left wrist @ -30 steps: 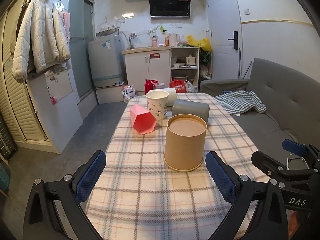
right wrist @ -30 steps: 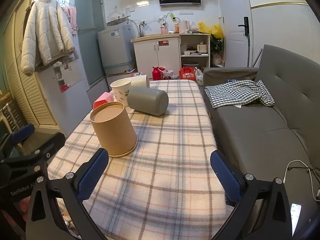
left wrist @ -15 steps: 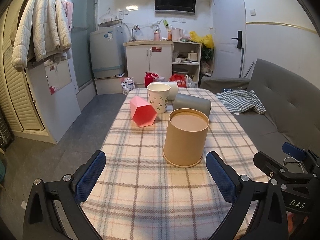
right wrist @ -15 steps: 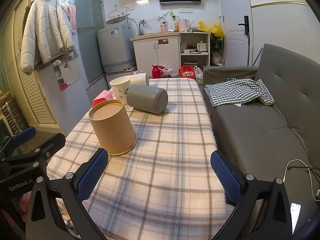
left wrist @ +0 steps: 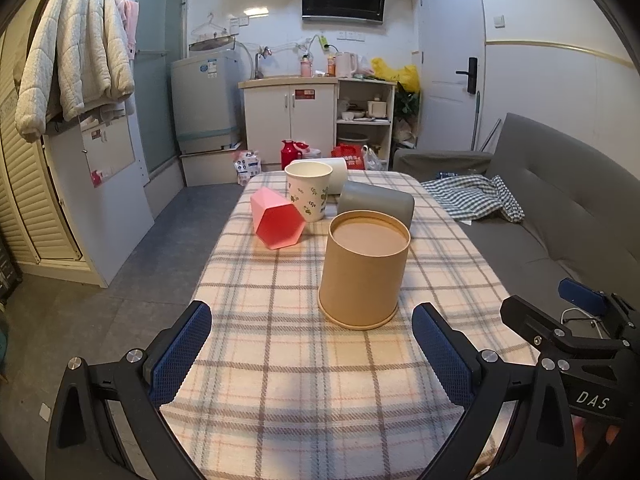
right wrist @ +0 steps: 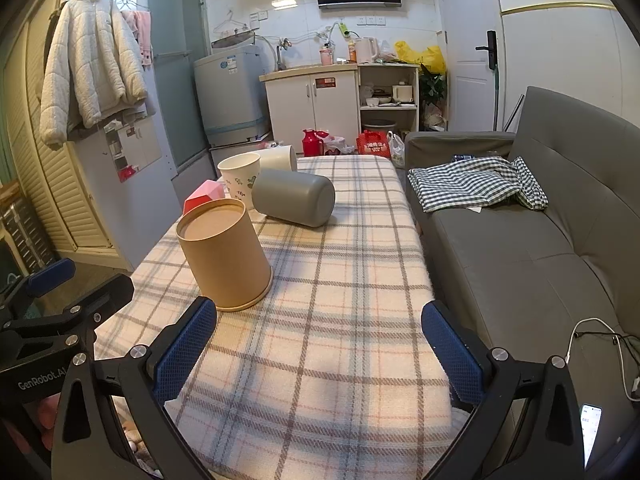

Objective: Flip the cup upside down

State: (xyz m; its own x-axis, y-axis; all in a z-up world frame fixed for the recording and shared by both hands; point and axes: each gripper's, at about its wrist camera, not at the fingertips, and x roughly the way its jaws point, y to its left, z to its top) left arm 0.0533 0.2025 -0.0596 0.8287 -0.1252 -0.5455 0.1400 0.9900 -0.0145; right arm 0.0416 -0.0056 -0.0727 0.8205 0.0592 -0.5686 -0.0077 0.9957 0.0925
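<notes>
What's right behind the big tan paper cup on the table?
Behind the tan paper cup lies a grey cup on its side; its mouth is hidden. Farther back stands a floral paper cup.

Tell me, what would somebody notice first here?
The big brown cup standing upside down in the middle of the checked table, right ahead of the open left gripper. Behind it a pink cup and a grey cup lie on their sides, beside an upright flowery paper cup.
</notes>
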